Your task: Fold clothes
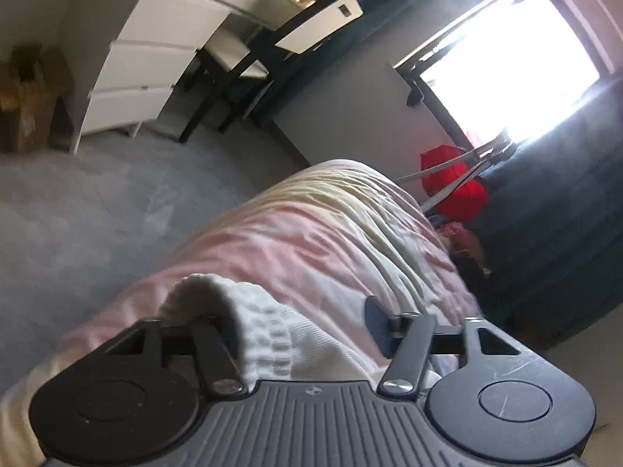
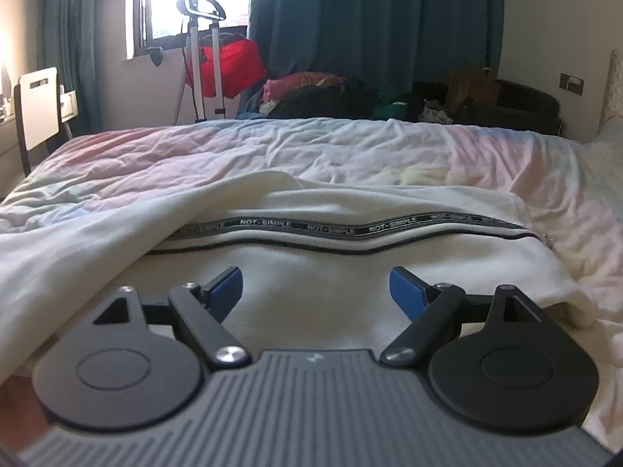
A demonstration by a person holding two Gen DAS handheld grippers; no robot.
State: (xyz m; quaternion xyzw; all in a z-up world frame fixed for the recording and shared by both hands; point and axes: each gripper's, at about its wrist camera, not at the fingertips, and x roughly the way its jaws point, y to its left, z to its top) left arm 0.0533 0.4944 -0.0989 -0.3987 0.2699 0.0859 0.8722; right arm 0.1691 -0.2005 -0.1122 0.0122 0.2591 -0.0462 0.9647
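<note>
A white garment (image 2: 311, 303) with a black "NOT-SIMPLE" stripe (image 2: 311, 227) lies spread on the bed; one flap is folded over its left part. My right gripper (image 2: 316, 292) is open and empty just above the garment's near part. In the left wrist view a ribbed white cuff or hem (image 1: 249, 319) of the garment drapes over the left finger, hiding its pad. My left gripper (image 1: 303, 323) has its jaws apart, with the cloth lying between them. Its right pad (image 1: 375, 321) shows bare.
The bed has a crumpled pink and pale quilt (image 2: 272, 148) (image 1: 311, 225). Beyond the far edge are a pile of clothes (image 2: 311, 89), a red bag on a stand (image 2: 222, 62), teal curtains and a window. A chair (image 1: 249, 54) and white drawers (image 1: 140, 78) stand on grey floor.
</note>
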